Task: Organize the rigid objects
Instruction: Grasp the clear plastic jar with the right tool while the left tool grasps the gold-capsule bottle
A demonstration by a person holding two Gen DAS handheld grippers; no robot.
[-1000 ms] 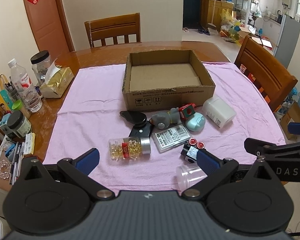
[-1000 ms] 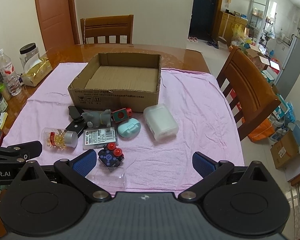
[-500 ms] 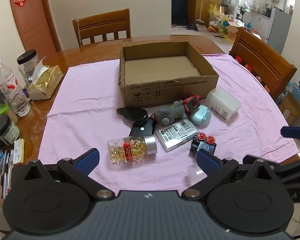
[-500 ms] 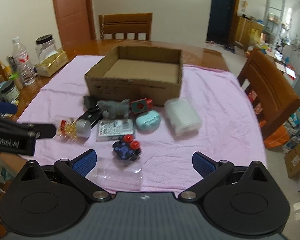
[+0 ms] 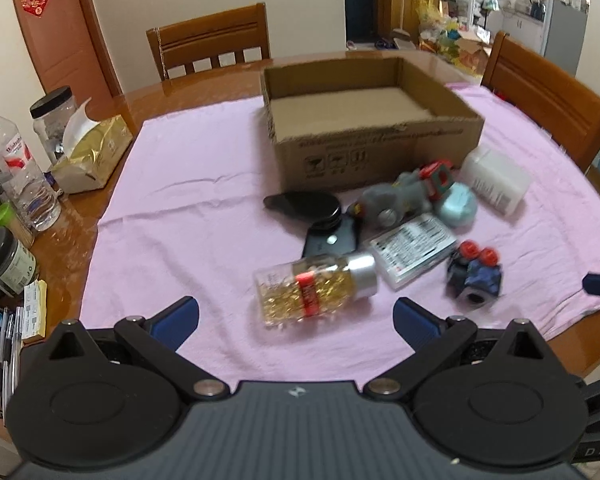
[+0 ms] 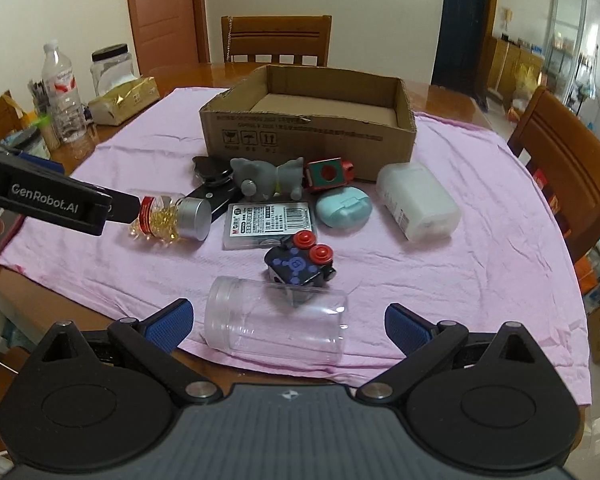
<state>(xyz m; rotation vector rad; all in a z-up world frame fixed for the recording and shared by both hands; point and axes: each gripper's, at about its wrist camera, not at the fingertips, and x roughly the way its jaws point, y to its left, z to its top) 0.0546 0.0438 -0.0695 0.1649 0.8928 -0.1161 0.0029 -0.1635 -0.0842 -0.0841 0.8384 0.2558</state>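
Observation:
An empty cardboard box (image 5: 376, 136) (image 6: 312, 136) stands on the pink cloth. In front of it lie a capsule bottle (image 5: 316, 288) (image 6: 172, 220), a flat label case (image 5: 412, 248) (image 6: 268, 220), a dark cube with red knobs (image 5: 474, 274) (image 6: 300, 262), a grey toy (image 5: 396, 200) (image 6: 268, 176), a red block (image 6: 328, 174), a teal case (image 6: 342, 210), a white container (image 5: 496, 180) (image 6: 418, 206) and a black object (image 5: 312, 210). A clear jar (image 6: 276, 328) lies between my right gripper's (image 6: 288, 324) open fingers. My left gripper (image 5: 296, 316) is open just short of the capsule bottle.
Bottles and jars (image 5: 16, 176), a gold tissue pack (image 5: 92, 156) and pens stand along the table's left edge. Wooden chairs stand at the far side (image 5: 212, 48) and the right (image 5: 548, 100). The left gripper's body (image 6: 48, 200) shows at left in the right wrist view.
Both grippers have come forward and lower toward the objects. The capsule bottle now sits nearer the left fingers, and the clear jar now lies between the right fingers.

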